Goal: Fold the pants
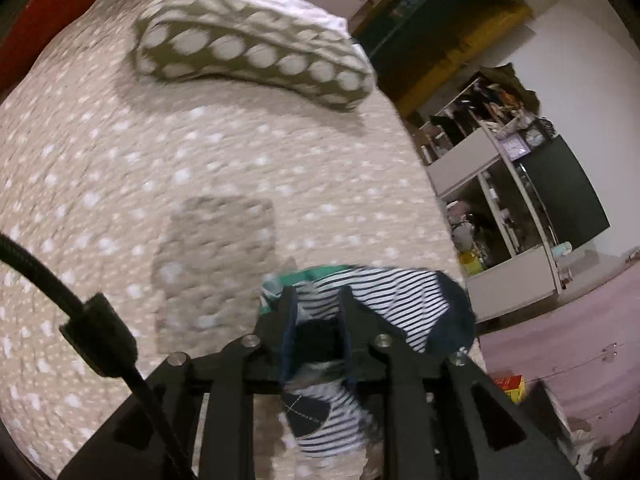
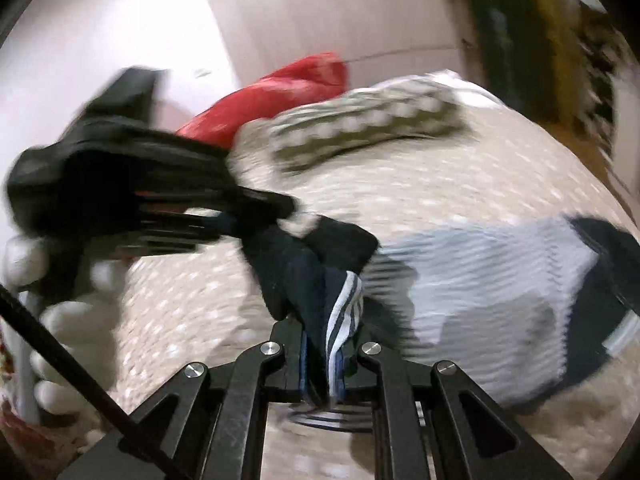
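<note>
Both claws (image 1: 316,300) (image 2: 326,328) tilted down, gripping pants (image 2: 480,280)

Two grippers, left (image 1: 316,300) and right (image 2: 326,330). One pair of striped pants (image 2: 472,280) at their tips. Ahead: one spotted pillow (image 1: 256,56), one red bag (image 2: 276,96). One gloved hand (image 2: 68,320).

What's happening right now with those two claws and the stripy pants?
Both claws, left and right, shut on the striped pants, cloth lifted off the bed. Spotted pillow lies farther back, clear.
</note>
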